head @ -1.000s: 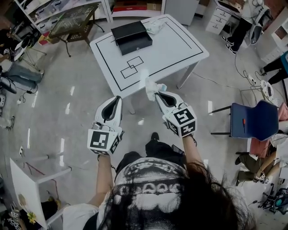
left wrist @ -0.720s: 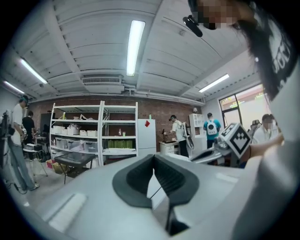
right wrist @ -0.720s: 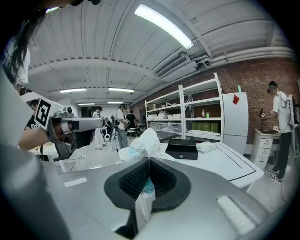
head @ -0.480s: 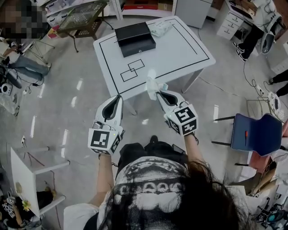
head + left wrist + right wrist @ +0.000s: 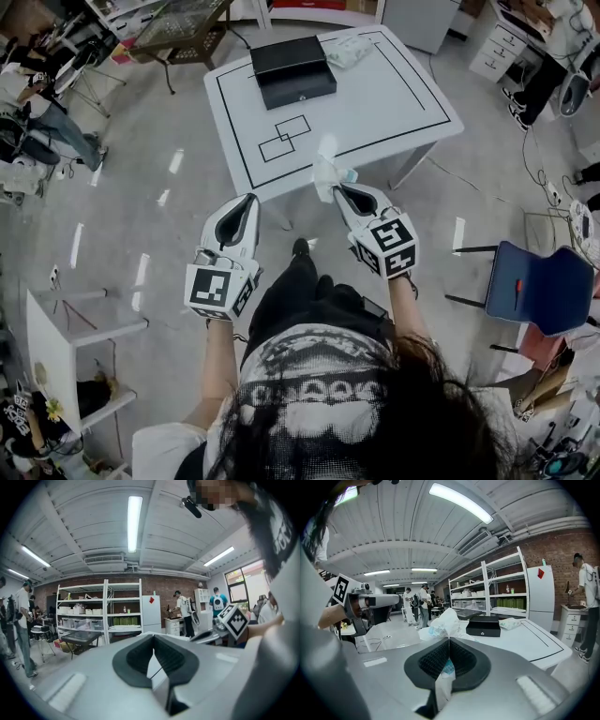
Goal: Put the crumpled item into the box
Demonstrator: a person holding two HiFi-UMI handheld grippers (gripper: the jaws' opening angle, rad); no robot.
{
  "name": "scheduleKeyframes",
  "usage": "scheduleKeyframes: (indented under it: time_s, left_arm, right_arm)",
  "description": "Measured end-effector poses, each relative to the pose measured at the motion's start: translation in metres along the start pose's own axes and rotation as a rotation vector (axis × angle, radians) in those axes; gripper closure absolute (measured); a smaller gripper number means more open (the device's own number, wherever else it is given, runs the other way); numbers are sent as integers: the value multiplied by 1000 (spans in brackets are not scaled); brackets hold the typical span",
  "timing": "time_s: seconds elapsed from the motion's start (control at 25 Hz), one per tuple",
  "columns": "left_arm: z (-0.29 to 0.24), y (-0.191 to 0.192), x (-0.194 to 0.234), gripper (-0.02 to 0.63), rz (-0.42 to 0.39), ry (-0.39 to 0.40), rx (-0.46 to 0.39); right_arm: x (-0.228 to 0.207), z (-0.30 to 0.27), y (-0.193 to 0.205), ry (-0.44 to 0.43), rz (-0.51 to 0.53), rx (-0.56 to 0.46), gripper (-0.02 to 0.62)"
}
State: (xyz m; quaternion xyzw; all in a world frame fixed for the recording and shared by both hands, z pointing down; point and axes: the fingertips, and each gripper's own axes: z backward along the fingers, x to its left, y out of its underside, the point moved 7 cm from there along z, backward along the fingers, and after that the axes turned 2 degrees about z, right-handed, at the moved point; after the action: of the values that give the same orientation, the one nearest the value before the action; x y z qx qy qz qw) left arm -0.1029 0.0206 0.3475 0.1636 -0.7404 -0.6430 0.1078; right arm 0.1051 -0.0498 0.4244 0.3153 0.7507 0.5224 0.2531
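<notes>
White table (image 5: 394, 103) with black outlines (image 5: 285, 138); black box (image 5: 292, 71); white wad (image 5: 326, 169) with blue print; blue chair (image 5: 539, 291); grey floor (image 5: 131, 216)

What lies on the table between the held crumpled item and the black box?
Only bare tabletop with black square outlines, seen in the head view.

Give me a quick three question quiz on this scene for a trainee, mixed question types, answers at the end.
1. True or false: the left gripper is shut with nothing in it.
2. Fill in: the right gripper has its jaws ____ on the crumpled item.
3. The black box is: A) in the left gripper, B) on the white table, C) in the right gripper.
Key: 1 true; 2 shut; 3 B.
</notes>
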Motion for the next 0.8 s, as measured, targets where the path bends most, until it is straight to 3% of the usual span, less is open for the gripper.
scheduleKeyframes:
  time_s: [0.44, 0.8]
  left_arm:
    - [-48, 7, 22, 606, 9, 13, 13]
    - [-123, 4, 73, 606, 34, 12, -5]
  right_arm:
    - [-26, -34, -4, -11, 6, 32, 586]
    - [-77, -102, -30, -20, 43, 70, 586]
